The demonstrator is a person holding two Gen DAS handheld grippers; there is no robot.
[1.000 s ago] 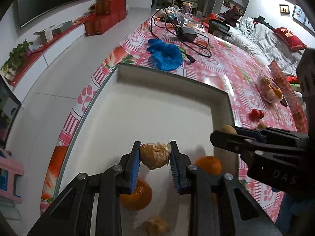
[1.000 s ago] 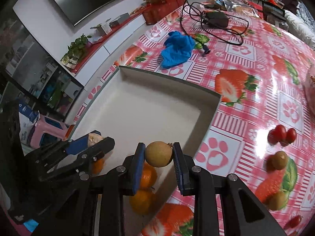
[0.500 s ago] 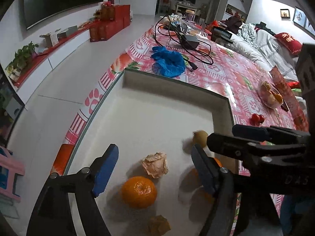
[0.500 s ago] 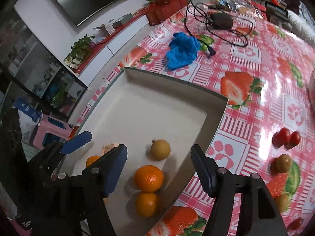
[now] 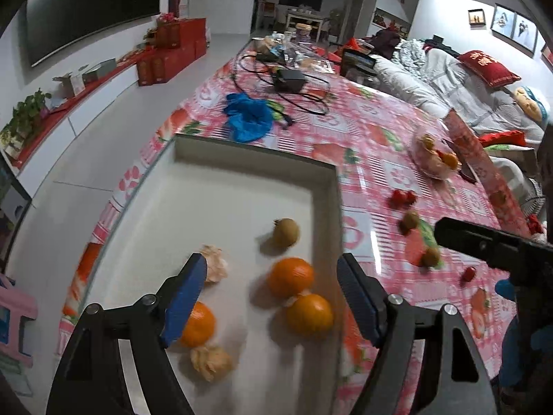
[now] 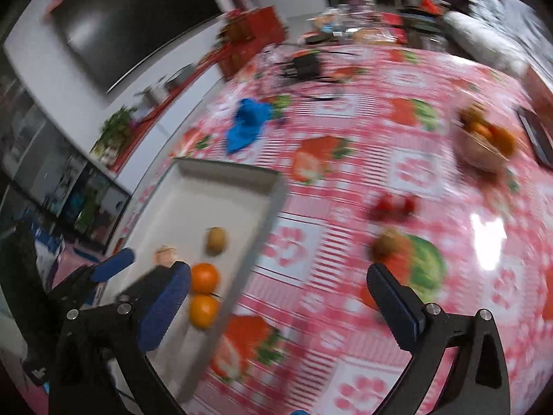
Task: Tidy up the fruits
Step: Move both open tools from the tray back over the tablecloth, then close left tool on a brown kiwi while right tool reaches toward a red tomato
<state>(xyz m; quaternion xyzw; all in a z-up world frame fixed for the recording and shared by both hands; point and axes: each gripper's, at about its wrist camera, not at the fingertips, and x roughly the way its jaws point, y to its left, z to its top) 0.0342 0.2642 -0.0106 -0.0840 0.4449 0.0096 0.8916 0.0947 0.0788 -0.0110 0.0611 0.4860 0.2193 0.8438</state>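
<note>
A white tray (image 5: 242, 186) holds three oranges (image 5: 291, 276), a kiwi (image 5: 286, 231) and two papery husked fruits (image 5: 215, 267). My left gripper (image 5: 273, 299) is open and empty above the tray's near part. My right gripper (image 6: 278, 306) is open and empty over the tablecloth beside the tray (image 6: 214, 193). Loose on the cloth lie two kiwis (image 5: 409, 220), red cherry tomatoes (image 5: 402, 196) and one small tomato (image 5: 468, 273). In the blurred right wrist view a kiwi (image 6: 385, 245) and the tomatoes (image 6: 394, 204) lie ahead of the right gripper.
A glass bowl of fruit (image 5: 436, 160) stands at the far right of the table. A blue cloth (image 5: 249, 120) and black cables with an adapter (image 5: 289, 81) lie beyond the tray. The table's left edge drops to the floor.
Both grippers opened and released their fruit into the tray: the left a husked fruit, the right a kiwi. Both then pulled back; the right swung right, over the tablecloth.
</note>
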